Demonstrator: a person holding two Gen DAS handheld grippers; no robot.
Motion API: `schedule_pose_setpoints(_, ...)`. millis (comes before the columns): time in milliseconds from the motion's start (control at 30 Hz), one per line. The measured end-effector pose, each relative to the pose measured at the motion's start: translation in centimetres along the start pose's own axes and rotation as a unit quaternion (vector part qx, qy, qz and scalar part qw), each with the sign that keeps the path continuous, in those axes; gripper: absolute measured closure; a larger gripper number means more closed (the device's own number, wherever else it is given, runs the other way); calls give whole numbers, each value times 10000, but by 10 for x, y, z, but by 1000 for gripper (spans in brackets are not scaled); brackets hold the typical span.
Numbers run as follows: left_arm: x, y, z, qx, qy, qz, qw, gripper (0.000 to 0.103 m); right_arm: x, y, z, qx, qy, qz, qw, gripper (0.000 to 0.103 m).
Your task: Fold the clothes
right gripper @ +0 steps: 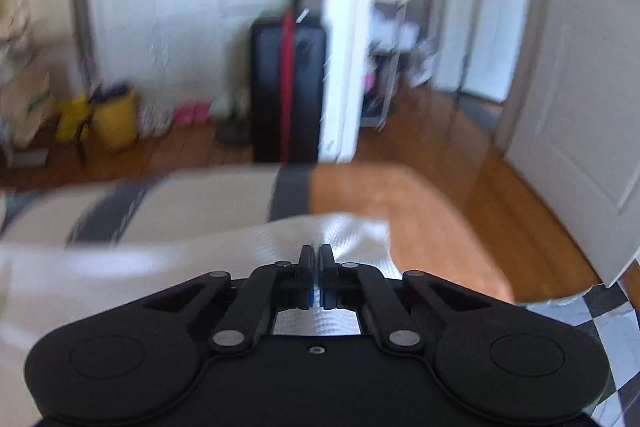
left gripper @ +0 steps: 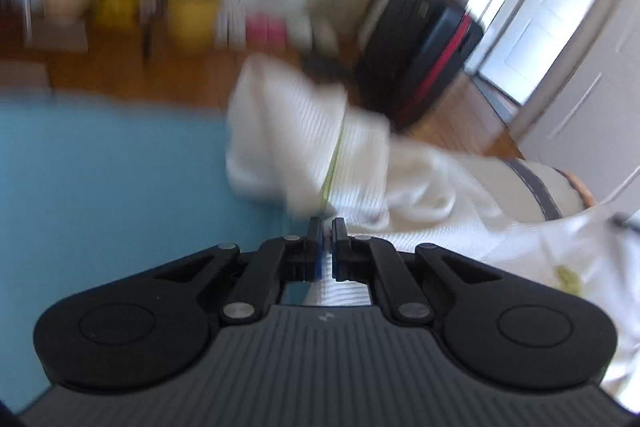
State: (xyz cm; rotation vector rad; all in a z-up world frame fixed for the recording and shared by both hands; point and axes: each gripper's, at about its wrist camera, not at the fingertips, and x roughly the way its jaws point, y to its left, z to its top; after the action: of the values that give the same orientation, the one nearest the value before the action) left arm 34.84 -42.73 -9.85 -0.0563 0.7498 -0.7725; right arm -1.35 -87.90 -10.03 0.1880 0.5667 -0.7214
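Observation:
A white waffle-knit garment with a thin green line down it hangs lifted over a blue surface. My left gripper is shut on its fabric, which bunches up ahead of the fingertips and trails off to the right. In the right wrist view the same white garment stretches leftward from my right gripper, which is shut on its edge. Both views are blurred by motion.
A beige cover with dark grey stripes and an orange patch lies under the garment. A black suitcase with a red strap stands on the wood floor. Yellow containers and an open white door are nearby.

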Motion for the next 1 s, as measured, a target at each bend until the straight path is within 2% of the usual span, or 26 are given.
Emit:
schedule_pose_setpoints(33, -7, -9, 3, 182, -227, 113, 9995, 100, -7, -7, 6, 175, -232, -219, 9993, 103)
schedule_pose_setpoints(67, -8, -16, 9, 209, -232, 257, 9992, 100, -10, -12, 11, 286, -362, -606, 9971, 103)
schedule_pose_setpoints(100, -4, -21, 13, 243, -116, 464, 9986, 98, -11, -14, 16, 300, -357, -1098, 9929, 102)
schedule_pose_setpoints(133, 1, -26, 16, 354, 61, 656, 9972, 97, -10, -17, 19, 321, -182, -1303, 9908, 99)
schedule_pose_setpoints(167, 5, -31, 18, 485, 248, 857, 9948, 89, -12, -19, 21, 470, 64, -1191, 9917, 92)
schedule_pose_setpoints(200, 5, -34, 17, 646, 447, 1022, 9917, 77, -13, -21, 23, 620, 309, -1078, 9918, 88)
schedule_pose_setpoints(233, -1, -34, 15, 756, 593, 1025, 9901, 74, -19, -20, 23, 737, 495, -918, 9918, 86)
schedule_pose_setpoints(267, -12, -32, 12, 759, 628, 896, 9911, 70, -34, -11, 16, 766, 517, -630, 9937, 69)
schedule_pose_setpoints(300, -29, -27, 7, 676, 606, 726, 9932, 59, -50, -2, 9, 796, 537, -341, 9948, 43)
schedule_pose_setpoints(333, -46, -20, 0, 556, 589, 582, 9950, 52, -65, 8, 2, 824, 558, -52, 9950, 34)
schedule_pose_setpoints(367, -64, -12, -7, 430, 615, 486, 9960, 42, -80, 17, -5, 852, 578, 238, 9944, 32)
schedule_pose_setpoints(400, -82, -5, -17, 320, 685, 456, 9961, 40, -96, 27, -12, 879, 597, 526, 9929, 32)
schedule_pose_setpoints(500, -130, 9, -50, 152, 968, 479, 9940, 40, -142, 57, -34, 906, 676, 1383, 9839, 32)
schedule_pose_setpoints(600, -161, 18, -83, 66, 1268, 489, 9907, 40, -185, 105, -72, 452, 906, 2083, 9728, 32)
schedule_pose_setpoints(733, -187, 28, -113, -196, 1286, 323, 9910, 40, -234, 165, -112, 139, 1050, 2857, 9524, 32)
schedule_pose_setpoints(833, -181, 35, -125, -219, 1409, 166, 9896, 40, -281, 200, -151, 78, 924, 3145, 9447, 29)
schedule_pose_setpoints(900, -173, 48, -130, -587, 1704, -232, 9833, 40, -290, 221, -164, -90, 1231, 3148, 9411, 29)
schedule_pose_setpoints(967, -171, 61, -136, -1019, 1754, -449, 9782, 40, -296, 236, -175, -314, 1348, 3119, 9400, 29)
schedule_pose_setpoints(1000, -174, 61, -139, -1082, 1688, -478, 9785, 40, -298, 243, -179, -384, 1393, 3126, 9388, 29)
